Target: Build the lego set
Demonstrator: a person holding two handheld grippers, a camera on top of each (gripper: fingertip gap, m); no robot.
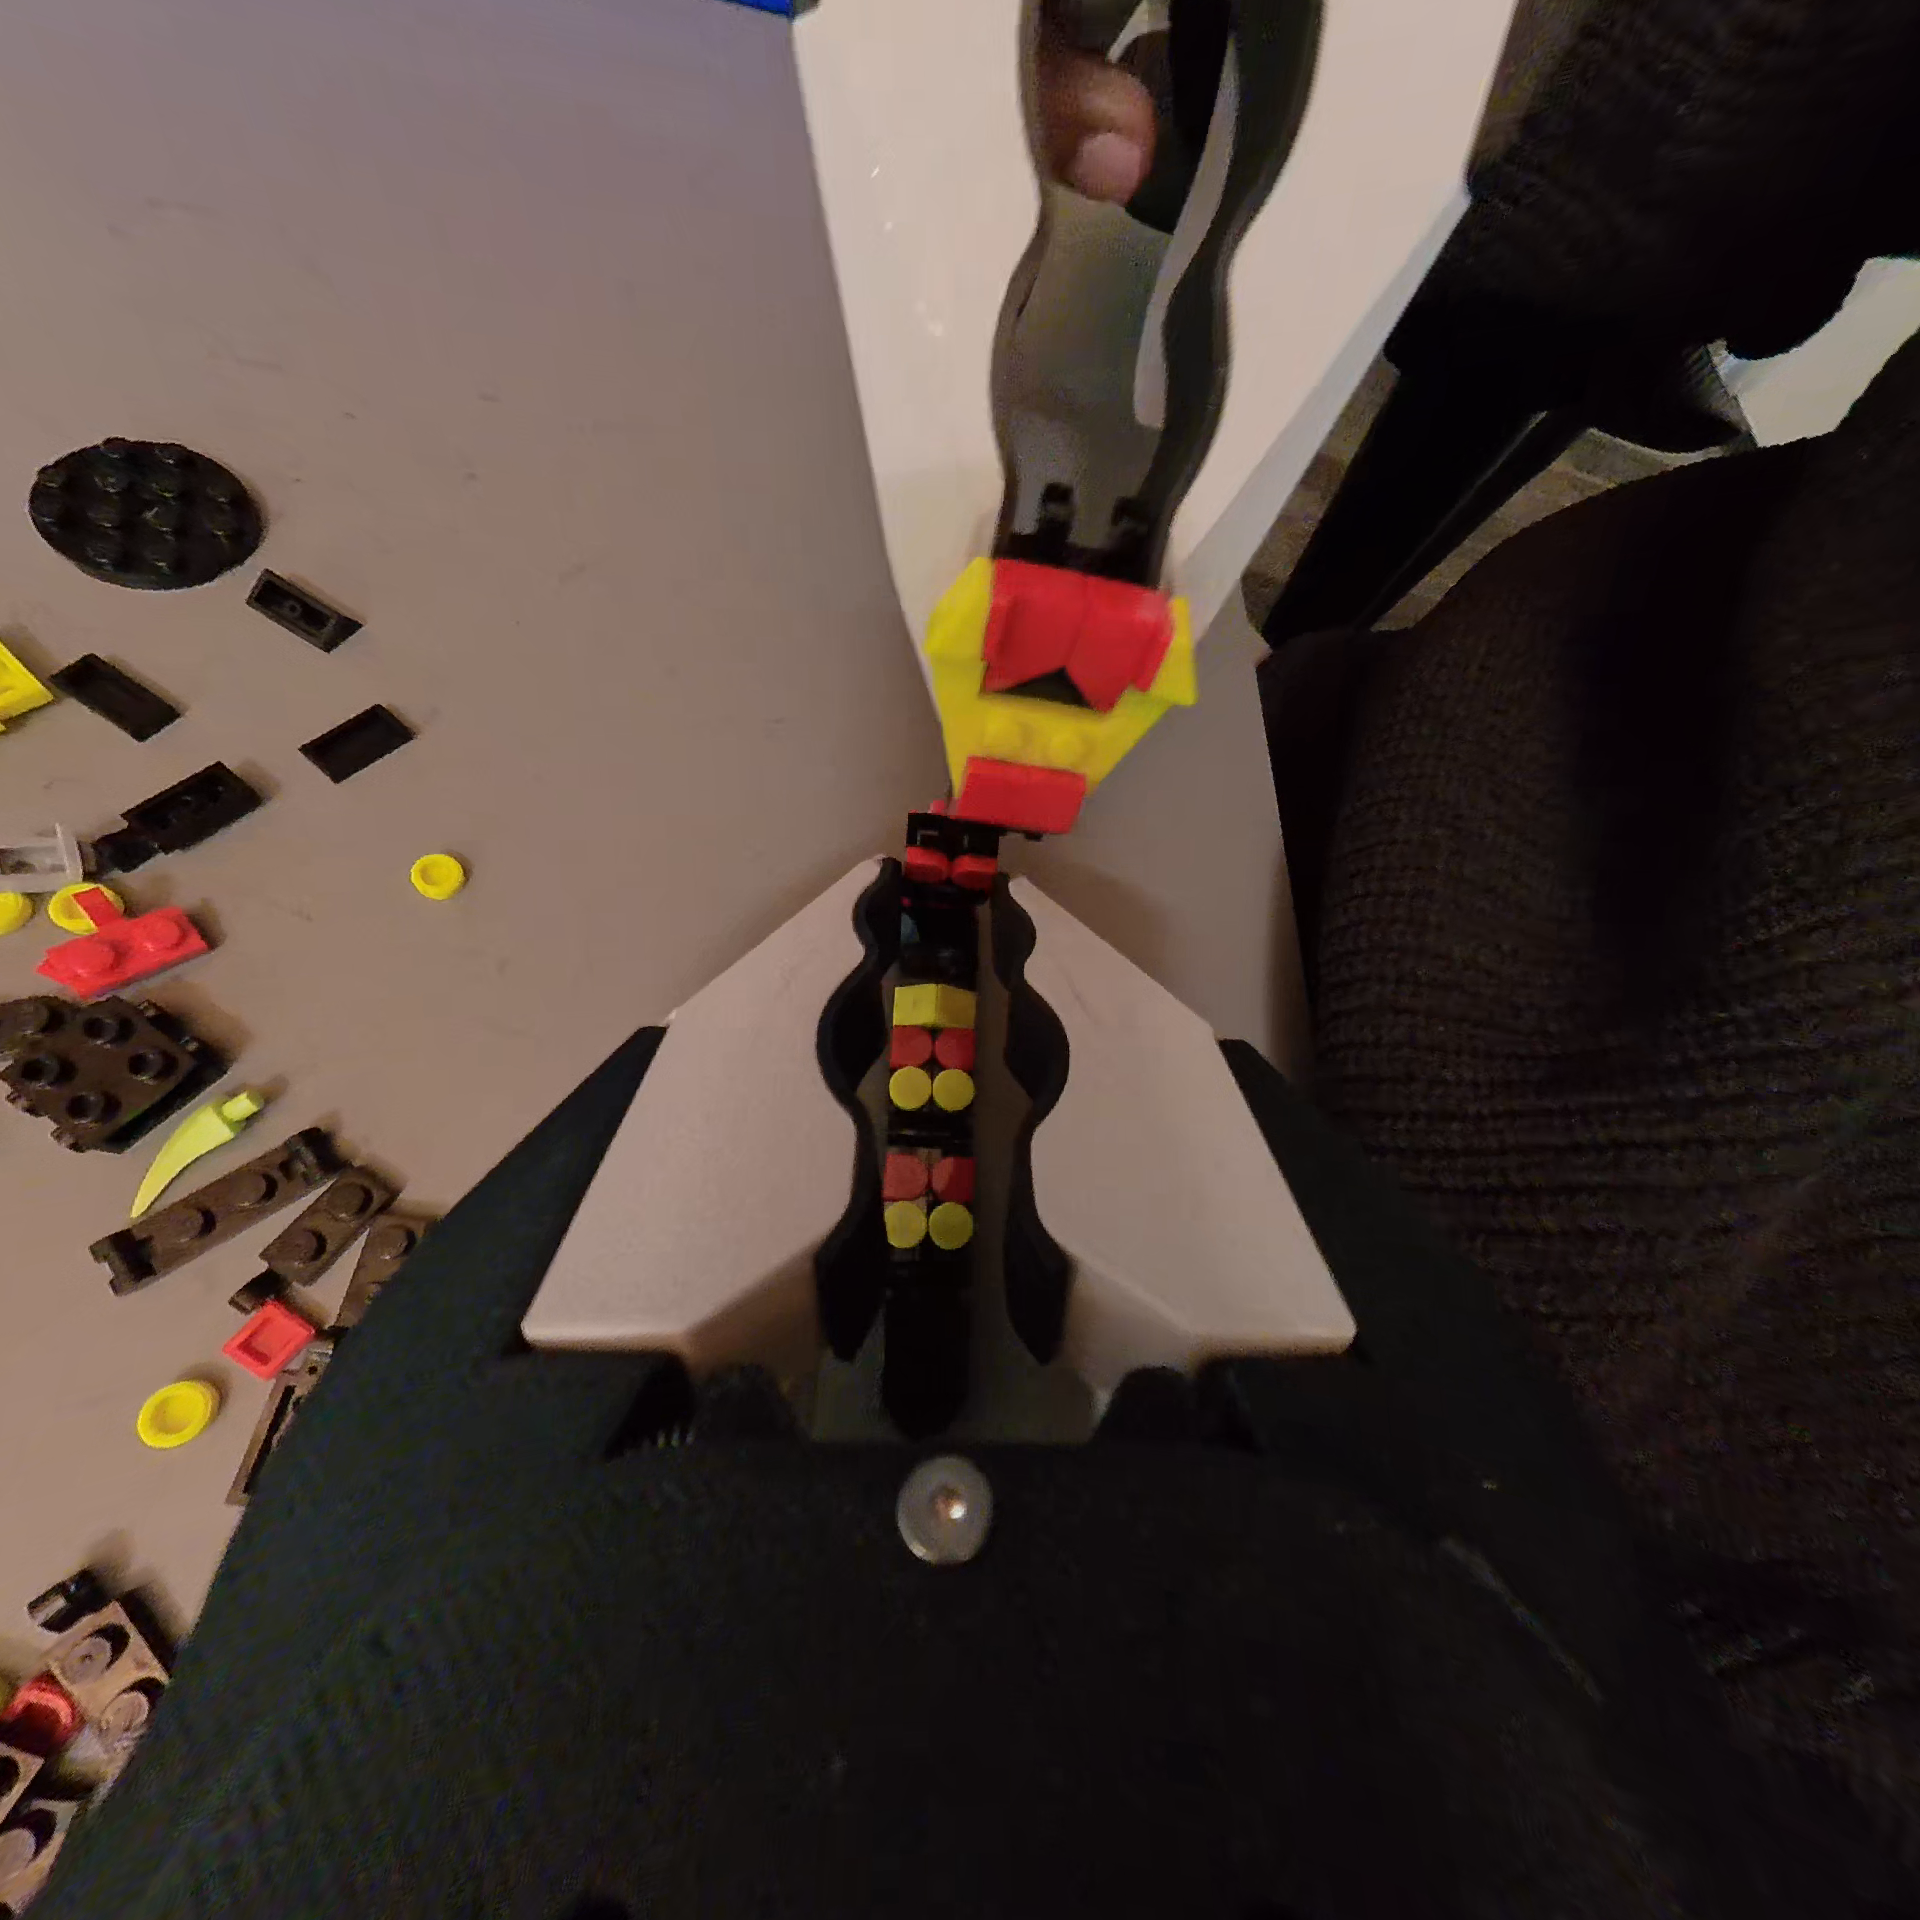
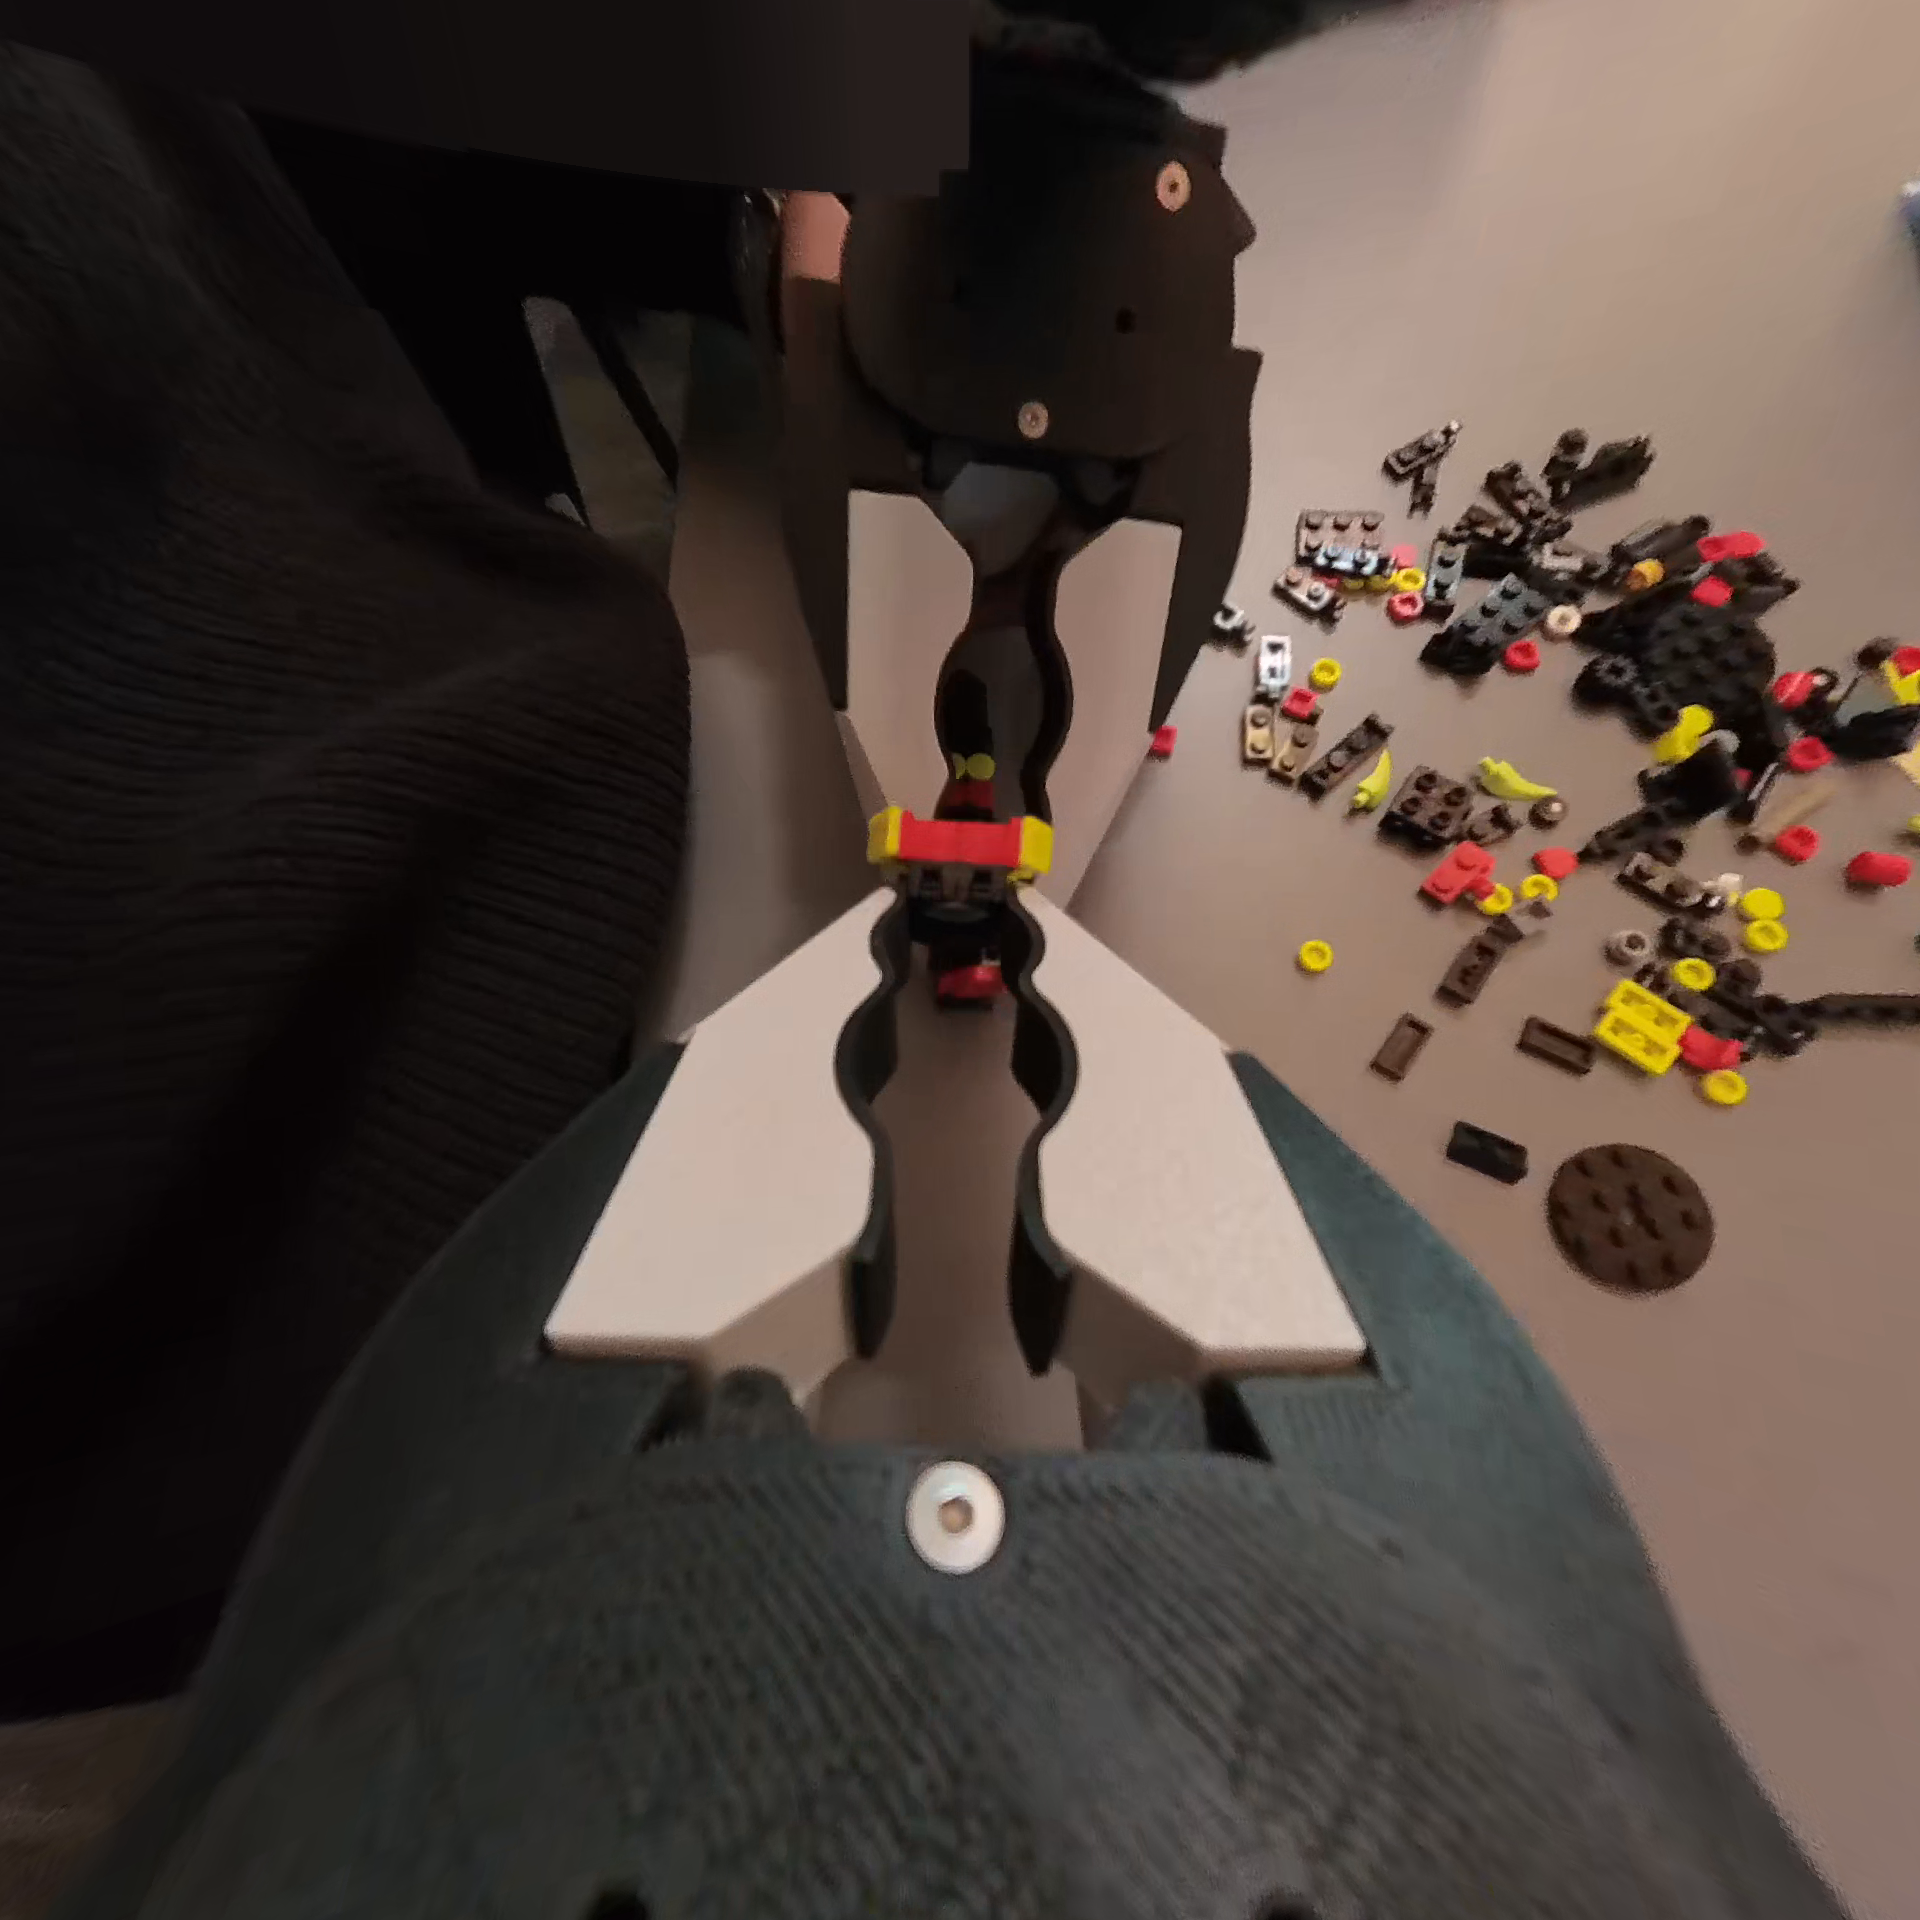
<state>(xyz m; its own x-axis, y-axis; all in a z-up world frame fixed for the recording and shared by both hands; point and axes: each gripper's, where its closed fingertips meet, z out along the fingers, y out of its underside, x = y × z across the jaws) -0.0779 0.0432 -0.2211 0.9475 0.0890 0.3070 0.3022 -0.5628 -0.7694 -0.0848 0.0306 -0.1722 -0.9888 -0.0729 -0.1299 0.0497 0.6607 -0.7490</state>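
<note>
Presently, in the left wrist view, the left claw (image 1: 940,904) is clenched on a long black strip assembly (image 1: 932,1112) lying lengthwise between its fingers, its top set with red and yellow studs. The strip's far end meets a yellow-and-red wedge assembly (image 1: 1060,686), which the right claw (image 1: 1086,530) grips from the opposite side. Both assemblies are held above the edge of the desk (image 1: 468,312). Loose pieces lie left on the desk, among them a round black plate (image 1: 145,511) and a lime claw-shaped piece (image 1: 197,1148).

From the right wrist view, the right claw (image 2: 956,914) is clamped on the wedge assembly (image 2: 961,842), seen end-on just past its fingertips. The left claw (image 2: 997,769) faces it, closed on the strip assembly (image 2: 971,774). A scattered pile of loose bricks (image 2: 1621,748) lies on the desk (image 2: 1558,208) to the right.
</note>
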